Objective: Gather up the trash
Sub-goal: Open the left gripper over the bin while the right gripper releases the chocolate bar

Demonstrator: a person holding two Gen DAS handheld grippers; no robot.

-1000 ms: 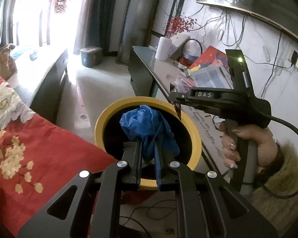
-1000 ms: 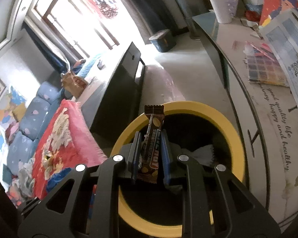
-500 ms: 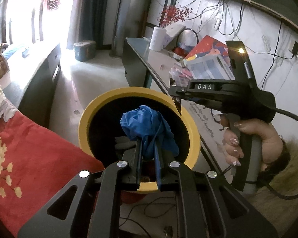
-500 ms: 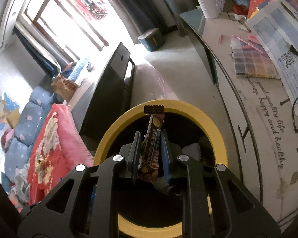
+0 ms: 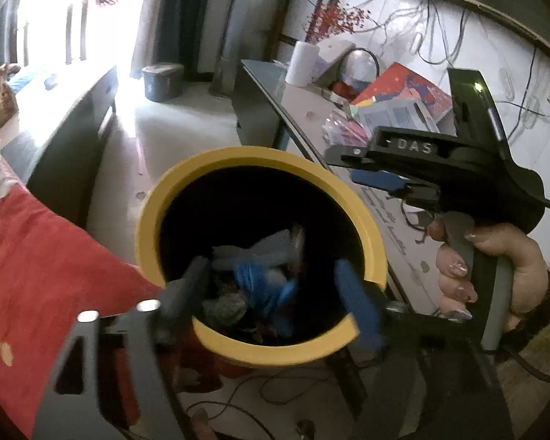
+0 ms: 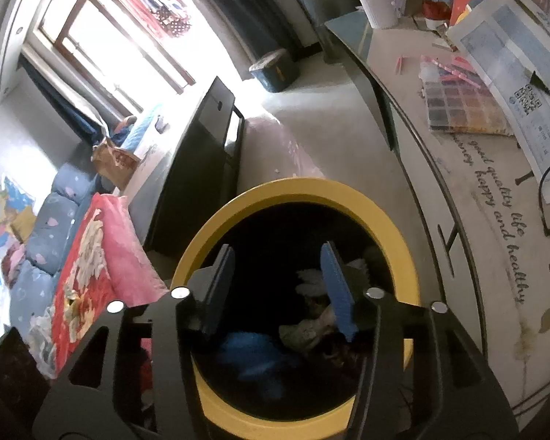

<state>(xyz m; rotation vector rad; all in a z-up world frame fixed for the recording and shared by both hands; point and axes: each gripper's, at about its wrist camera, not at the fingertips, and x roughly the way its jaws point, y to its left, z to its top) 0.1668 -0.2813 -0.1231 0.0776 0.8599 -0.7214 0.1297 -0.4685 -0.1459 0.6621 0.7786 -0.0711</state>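
A round bin with a yellow rim (image 5: 165, 198) (image 6: 392, 220) stands on the floor below both grippers. My left gripper (image 5: 271, 286) is open and empty over its mouth. The crumpled blue glove (image 5: 260, 282) lies inside among pale wrappers; it also shows in the right wrist view (image 6: 253, 359). My right gripper (image 6: 278, 275) is open and empty over the bin; in the left wrist view it (image 5: 381, 179) hangs at the bin's right rim, held by a hand. The snack wrapper is lost among the dark trash in the bin.
A long desk (image 6: 469, 190) with papers, a bead tray (image 6: 458, 106) and cables runs along the right. A red floral blanket (image 5: 36, 275) lies on the left. A dark low cabinet (image 6: 201, 168) stands beyond the bin, with a small stool (image 6: 271, 69) farther back.
Both grippers have opened. The blue glove fell from the left one into the bin and the snack wrapper dropped from the right one. The bin now looks closer.
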